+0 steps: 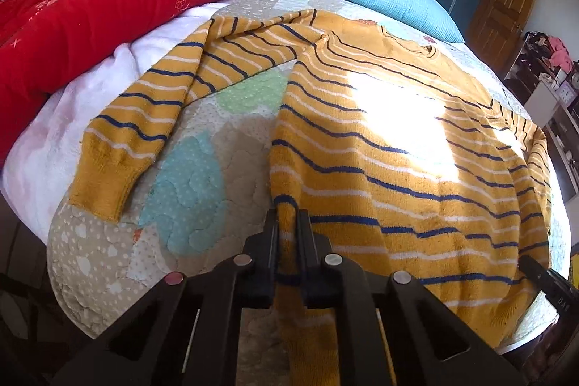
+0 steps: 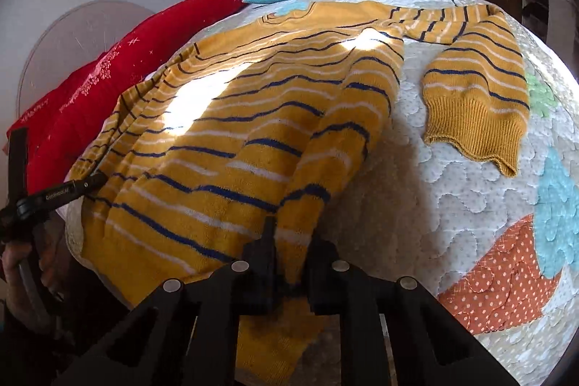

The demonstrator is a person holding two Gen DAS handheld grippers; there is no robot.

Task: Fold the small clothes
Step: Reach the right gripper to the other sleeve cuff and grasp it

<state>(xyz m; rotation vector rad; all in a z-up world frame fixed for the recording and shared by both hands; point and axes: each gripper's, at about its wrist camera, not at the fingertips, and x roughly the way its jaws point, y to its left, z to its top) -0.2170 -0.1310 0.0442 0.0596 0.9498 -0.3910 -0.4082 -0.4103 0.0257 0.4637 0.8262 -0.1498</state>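
A mustard-yellow sweater (image 1: 391,147) with navy and white stripes lies spread on the quilt, neck away from me. My left gripper (image 1: 287,216) is shut on the hem at the sweater's left bottom corner. My right gripper (image 2: 291,234) is shut on the hem at the right bottom corner of the sweater (image 2: 231,118). The left sleeve (image 1: 144,118) lies bent out to the left, cuff toward me. The right sleeve (image 2: 477,89) lies folded out to the right, its ribbed cuff toward me. The left gripper also shows in the right wrist view (image 2: 72,189) at the far left.
A patchwork quilt (image 1: 202,176) covers the bed. A red blanket (image 1: 83,20) lies along the left side over a white fleece. A blue pillow (image 1: 398,2) sits behind the sweater's neck. A wooden door and a cluttered shelf (image 1: 550,71) stand at the right.
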